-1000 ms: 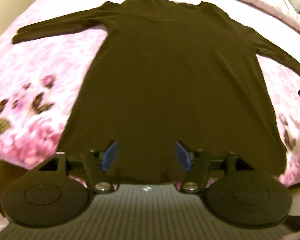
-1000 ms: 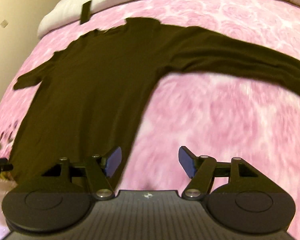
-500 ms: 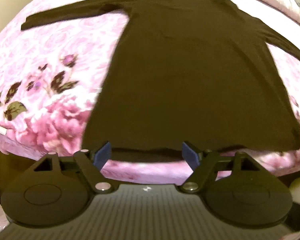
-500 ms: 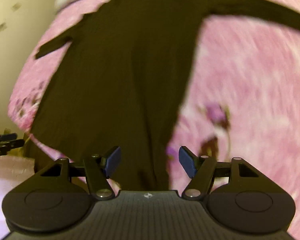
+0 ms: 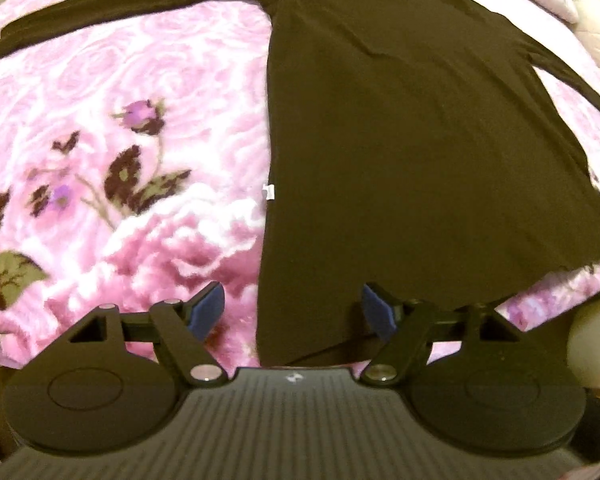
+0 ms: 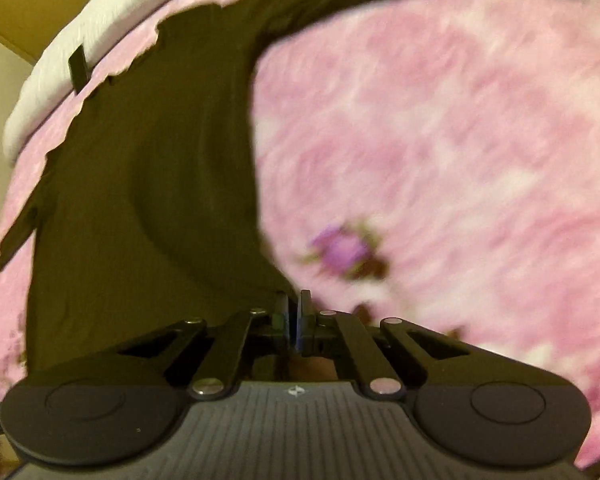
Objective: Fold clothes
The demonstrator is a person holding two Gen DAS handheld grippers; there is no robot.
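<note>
**Right gripper closes on the garment's bottom corner**

Half a second earlier the right gripper (image 6: 294,314) stood wide open over the hem; its blue pads now meet, pinching the bottom corner of the dark long-sleeved top (image 6: 152,200) at lower centre. The left gripper (image 5: 292,310) has shifted toward the garment's other bottom corner and remains wide open, holding nothing; the hem corner (image 5: 300,320) lies between its pads, untouched. The top (image 5: 420,140) lies flat on a pink floral blanket (image 5: 120,140), sleeves spread. Its neckline is cut off at the upper edge, and the right view is motion-blurred.
</note>
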